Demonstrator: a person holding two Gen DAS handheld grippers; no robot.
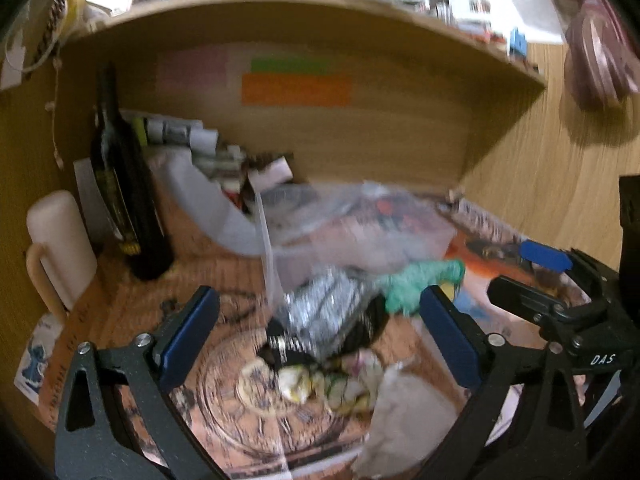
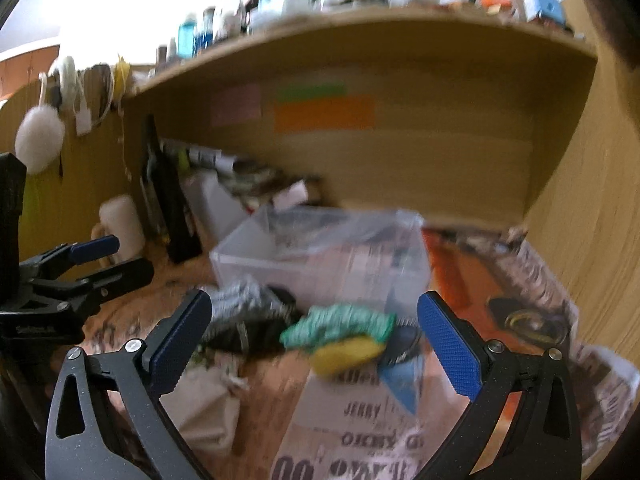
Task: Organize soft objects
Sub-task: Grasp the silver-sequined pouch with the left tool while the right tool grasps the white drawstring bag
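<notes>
A pile of soft things lies on the desk in front of a clear plastic bin point(image 2: 320, 256): a green cloth point(image 2: 340, 324) over a yellow sponge point(image 2: 344, 354), a grey-black patterned cloth point(image 2: 248, 308), a beige cloth point(image 2: 200, 412). In the left wrist view I see the bin point(image 1: 360, 220), the green cloth point(image 1: 416, 284), the grey cloth point(image 1: 324, 312), a floral cloth point(image 1: 332, 384) and the beige cloth point(image 1: 404, 420). My left gripper point(image 1: 320, 340) is open above the grey cloth. My right gripper point(image 2: 316, 344) is open just before the green cloth. Both are empty.
A dark bottle point(image 1: 120, 200) and a white mug point(image 1: 60, 248) stand at the left under a wooden shelf point(image 1: 320, 12). Printed paper point(image 2: 380, 432) covers the desk. A wooden side panel point(image 2: 600, 240) stands at the right. The left gripper shows at the right wrist view's left edge point(image 2: 80, 264).
</notes>
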